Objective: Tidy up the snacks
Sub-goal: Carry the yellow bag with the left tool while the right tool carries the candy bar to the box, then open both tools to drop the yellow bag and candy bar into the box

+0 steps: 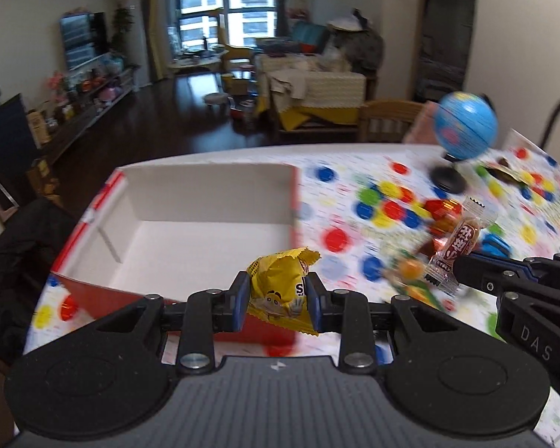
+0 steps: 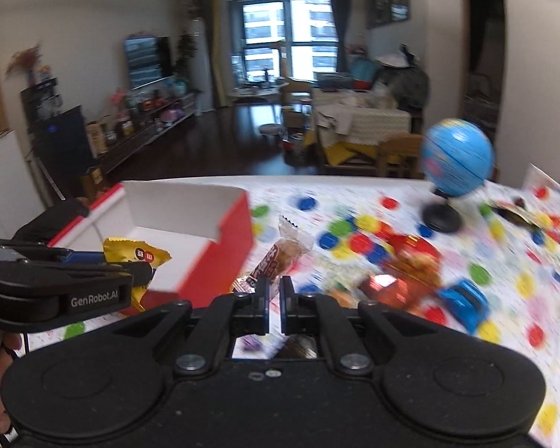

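My left gripper (image 1: 278,284) is shut on a yellow chocolate-candy packet (image 1: 280,280), held in the air just before the near wall of a red box with a white inside (image 1: 190,239). At the right of that view, my right gripper (image 1: 463,267) pinches the lower end of a clear-wrapped brown candy bar (image 1: 461,239), which sticks up. In the right wrist view the right gripper (image 2: 275,284) is shut on the candy bar's wrapper end (image 2: 283,254). The left gripper (image 2: 143,268) with the yellow packet (image 2: 130,254) hangs left, beside the red box (image 2: 224,257).
A dotted tablecloth (image 2: 354,201) covers the table. A blue globe (image 2: 455,156) on a black stand sits at the far right. A blurred heap of red and orange snack packets (image 2: 407,261) and a blue object (image 2: 463,304) lie right of the box. A dark garment (image 1: 15,254) hangs left.
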